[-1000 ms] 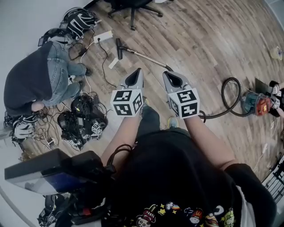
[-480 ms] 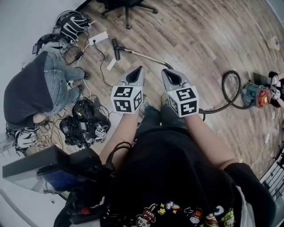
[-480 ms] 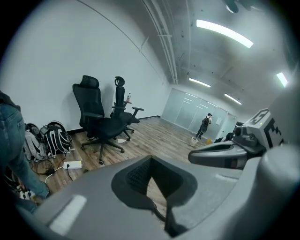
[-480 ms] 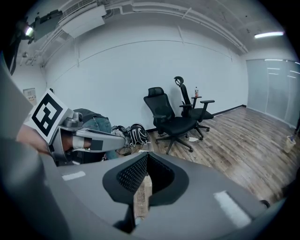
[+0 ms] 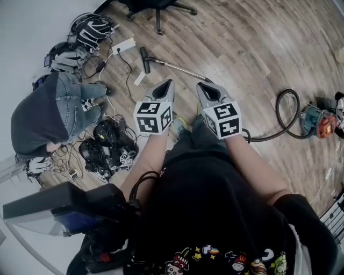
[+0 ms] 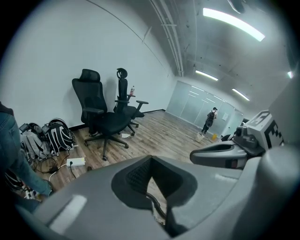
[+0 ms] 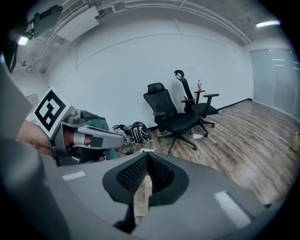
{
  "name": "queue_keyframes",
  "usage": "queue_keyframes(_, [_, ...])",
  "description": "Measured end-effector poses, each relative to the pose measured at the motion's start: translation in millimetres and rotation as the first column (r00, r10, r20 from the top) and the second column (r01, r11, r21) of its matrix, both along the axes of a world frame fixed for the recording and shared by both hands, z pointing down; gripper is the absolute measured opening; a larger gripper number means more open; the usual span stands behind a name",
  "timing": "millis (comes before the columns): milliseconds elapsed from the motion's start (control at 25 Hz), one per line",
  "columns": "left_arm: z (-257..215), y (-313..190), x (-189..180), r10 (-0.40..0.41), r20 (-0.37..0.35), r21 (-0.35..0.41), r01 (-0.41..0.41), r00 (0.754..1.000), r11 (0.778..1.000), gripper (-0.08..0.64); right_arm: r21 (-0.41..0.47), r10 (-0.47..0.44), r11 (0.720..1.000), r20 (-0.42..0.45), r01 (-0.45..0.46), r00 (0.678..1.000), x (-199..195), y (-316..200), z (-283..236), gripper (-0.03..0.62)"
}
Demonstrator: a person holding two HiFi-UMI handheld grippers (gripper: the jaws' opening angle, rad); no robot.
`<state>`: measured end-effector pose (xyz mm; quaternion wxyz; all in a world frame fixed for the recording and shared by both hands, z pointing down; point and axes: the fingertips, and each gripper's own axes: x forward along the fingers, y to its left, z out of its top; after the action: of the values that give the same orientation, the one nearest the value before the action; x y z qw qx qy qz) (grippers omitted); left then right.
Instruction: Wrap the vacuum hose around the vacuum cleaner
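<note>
The left gripper is clenched, its ribbed pads meeting at the tips with nothing between them (only floor shows through the gap behind them). The right gripper is likewise clenched and empty. The two are held side by side, close but apart, in front of the person's chest, both pointing away from the body over the wooden floor.

Just past the right gripper's tip, a slim metal wand runs across the floor to a dark floor nozzle. The black vacuum hose lies well apart from both grippers, to the person's right. It emerges from beside the right forearm, crosses the boards, and curls into one open loop that ends at the vacuum cleaner. This is a small teal and orange canister resting on the floor near the frame's right edge. The hose lies loose beside the canister, not wound about it.

To the left, a white power strip sits near the nozzle, with striped backpacks against the wall. A crouching person in jeans and a dark top is beside a tangle of cables and black gear. A black office chair stands at the top of the head view. In the left gripper view a distant standing person is visible far down the room.
</note>
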<state>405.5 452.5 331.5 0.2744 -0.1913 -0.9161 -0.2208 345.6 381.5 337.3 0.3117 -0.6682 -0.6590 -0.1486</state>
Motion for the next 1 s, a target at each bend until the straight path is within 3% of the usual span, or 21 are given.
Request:
queue_keyframes(400, [47.5, 30.6, -72.3, -0.065, -0.059, 0.055, 0.069, 0.996, 0.996, 0.002, 0.052, -0.074, 0.996, -0.039, 0.076, 0.996, -74.7, 23.4, 52.2, 0.018])
queue_keyframes(640, [96.5, 58.6, -82.7, -0.109, -0.076, 0.119, 0.117, 0.991, 0.986, 0.003, 0.11, -0.115, 0.987, -0.002, 0.114, 0.993, -90.5, 39.1, 95.5, 0.018])
queue_keyframes(840, [154.4, 82.6, -87.2, -0.148, -0.097, 0.217, 0.166, 0.984, 0.962, 0.005, 0.175, -0.165, 0.972, 0.016, 0.159, 0.986, -98.1, 54.5, 139.3, 0.018])
queue_keyframes(1000, [212.1, 101.5, -88.9, -0.207, -0.102, 0.303, 0.229, 0.973, 0.925, 0.005, 0.213, -0.188, 0.961, 0.022, 0.179, 0.982, -102.8, 70.0, 186.1, 0.018])
